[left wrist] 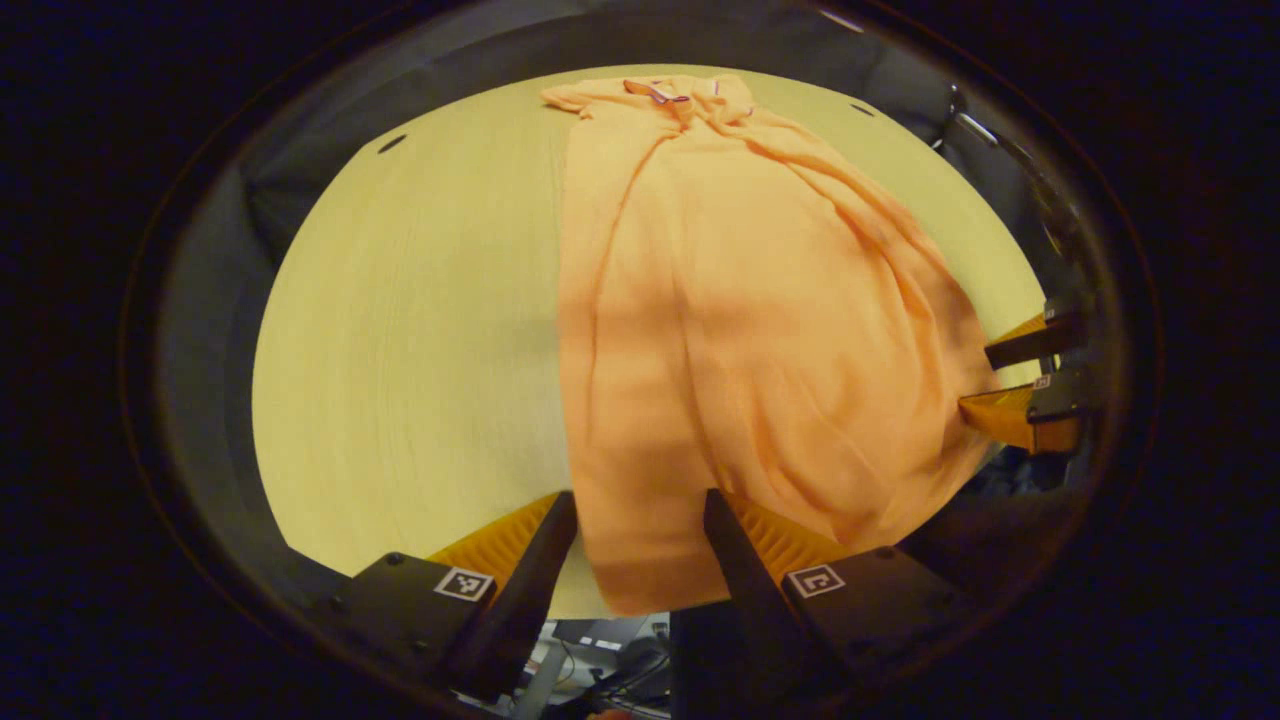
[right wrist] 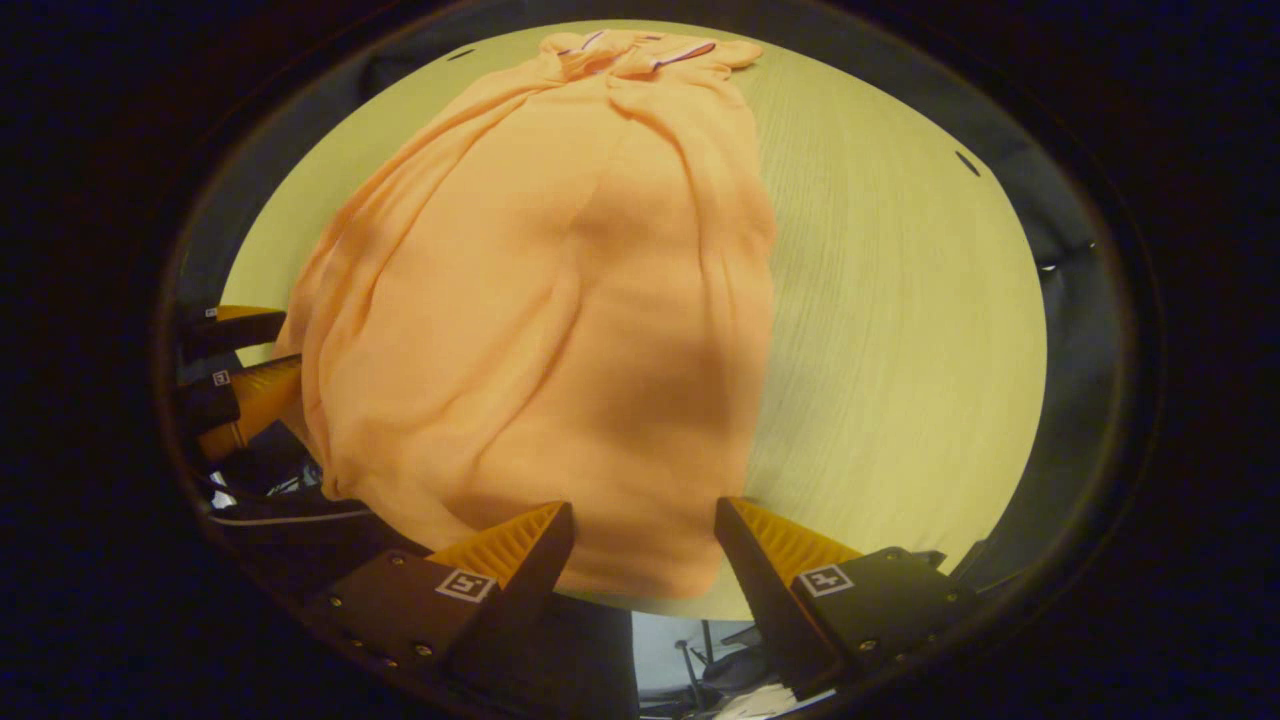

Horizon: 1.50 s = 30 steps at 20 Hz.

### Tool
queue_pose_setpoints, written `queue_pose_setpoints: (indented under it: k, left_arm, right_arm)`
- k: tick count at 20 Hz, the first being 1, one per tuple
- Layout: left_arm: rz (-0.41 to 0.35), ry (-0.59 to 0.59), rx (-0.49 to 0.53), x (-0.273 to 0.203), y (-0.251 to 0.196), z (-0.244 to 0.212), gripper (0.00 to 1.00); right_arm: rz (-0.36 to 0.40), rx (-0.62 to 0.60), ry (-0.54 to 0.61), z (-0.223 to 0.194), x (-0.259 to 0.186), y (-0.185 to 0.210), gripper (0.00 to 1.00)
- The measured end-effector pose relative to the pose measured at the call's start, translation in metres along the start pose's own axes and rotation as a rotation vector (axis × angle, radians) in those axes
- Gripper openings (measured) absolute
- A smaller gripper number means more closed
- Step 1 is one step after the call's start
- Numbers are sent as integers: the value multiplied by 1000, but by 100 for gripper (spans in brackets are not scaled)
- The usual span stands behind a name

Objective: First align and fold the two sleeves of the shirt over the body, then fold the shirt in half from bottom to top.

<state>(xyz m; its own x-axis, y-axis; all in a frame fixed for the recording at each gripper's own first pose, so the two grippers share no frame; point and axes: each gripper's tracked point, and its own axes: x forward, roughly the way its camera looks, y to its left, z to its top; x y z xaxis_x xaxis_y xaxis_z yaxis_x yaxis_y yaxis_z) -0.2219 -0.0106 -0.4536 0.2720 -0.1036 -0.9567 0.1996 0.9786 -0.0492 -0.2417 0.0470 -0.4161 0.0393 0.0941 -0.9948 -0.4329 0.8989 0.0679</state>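
An orange shirt [left wrist: 740, 320] [right wrist: 560, 300] lies lengthwise on a pale round wooden table [left wrist: 420, 330] [right wrist: 900, 330]. Its collar [left wrist: 665, 93] [right wrist: 640, 50] is at the far side and its hem hangs at the near edge. The fabric is narrow and wrinkled, with folds running along both long sides. My left gripper [left wrist: 640, 510] stands open at the near edge, the hem's left corner lying between its fingers. My right gripper [right wrist: 645, 520] is open too, with the hem's right corner between its fingers. Each gripper also shows from the side at the hem's other end: the right gripper [left wrist: 985, 380] and the left gripper [right wrist: 285, 350].
Bare tabletop stretches to the left of the shirt in the left gripper view and to its right in the right gripper view. Small dark slots [left wrist: 390, 143] [right wrist: 965, 162] mark the table's far rim. Under the near edge are cables and stand legs [right wrist: 700, 650].
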Motion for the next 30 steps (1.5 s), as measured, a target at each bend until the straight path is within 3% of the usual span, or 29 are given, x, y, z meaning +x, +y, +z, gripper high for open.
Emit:
queue_pose_setpoints:
  k: [3, 6, 7, 8, 9, 10, 11, 12, 14, 15, 22, 30]
  left_arm:
    - [-4, 17, 30, 0, -7, 1, 88]
    - [-25, 33, 68, 1, -13, 3, 75]
    - [-27, 32, 84, 2, -13, 5, 64]
    - [-22, 16, 80, 3, -15, 10, 44]
    - [-11, 14, 69, 3, -15, 11, 24]
    - [-8, 16, 78, 2, -15, 11, 13]
    - [-4, 16, 75, 3, -16, 12, 13]
    - [-1, 25, 70, 2, -16, 11, 12]
    - [4, 11, 69, 0, -16, 12, 6]
    - [6, 6, 72, 2, -16, 12, 6]
    - [9, -59, -11, -12, -5, 37, 6]
    - [4, -174, -68, -41, 11, 101, 6]
  right_arm:
    - [-2, 6, 16, 0, 0, 0, 95]
    - [-4, 11, 21, 2, 0, 1, 86]
    - [-5, 14, 22, 3, -1, 2, 77]
    - [-10, 17, 21, 5, -1, 3, 63]
    - [-12, 12, 29, 3, -1, 3, 56]
    - [-10, 7, 32, 4, 0, 3, 47]
    - [-49, 28, 10, 7, 2, -5, 47]
    - [-47, 44, 15, 5, -1, -3, 10]
    - [-47, 34, 1, 6, -5, -4, 10]
    - [-45, 37, -2, 4, -3, -4, 3]
    - [13, 137, -55, 13, -15, -7, 2]
    - [31, 154, -172, 60, -54, -15, 3]
